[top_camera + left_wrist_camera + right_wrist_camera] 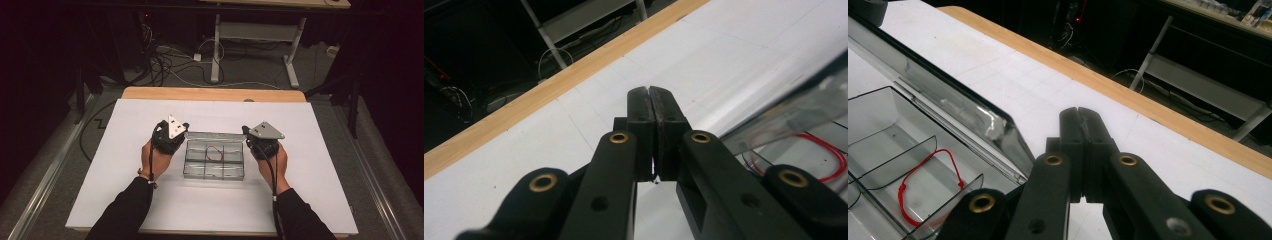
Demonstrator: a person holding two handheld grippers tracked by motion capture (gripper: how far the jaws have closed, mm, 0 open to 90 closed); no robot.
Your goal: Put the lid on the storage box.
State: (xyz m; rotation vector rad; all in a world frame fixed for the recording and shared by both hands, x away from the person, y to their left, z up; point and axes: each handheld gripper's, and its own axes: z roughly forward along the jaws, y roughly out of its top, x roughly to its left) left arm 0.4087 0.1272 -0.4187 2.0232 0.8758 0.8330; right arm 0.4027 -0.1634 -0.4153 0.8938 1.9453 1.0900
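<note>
You've got the left tool (186, 131) parked just off the near-left corner of the clear plastic box (214, 175), and its jaws are pressed together with nothing between them; the left gripper view shows the two black pads meeting flush. Your right tool (246, 136) sits at the box's other end, just beside its right wall, and its jaws are together too, empty.

The box lies between your two hands in the middle of the white sheet (150, 125) that covers the desk (215, 94). Its transparent lid (953, 107) stands swung back along the far edge, tilted, not flat. Inside, thin dividers split the box into compartments, and a red loop of cord (215, 152) lies in the middle compartment of the far row, resting on the bottom. In the right gripper view you see that same red loop (923, 187) low at the left, behind a curved divider.

No brand, label or lettering can be read on the box, the tools or the sheet. Beyond the desk's wooden edge, cables (165, 65) lie on the floor.
</note>
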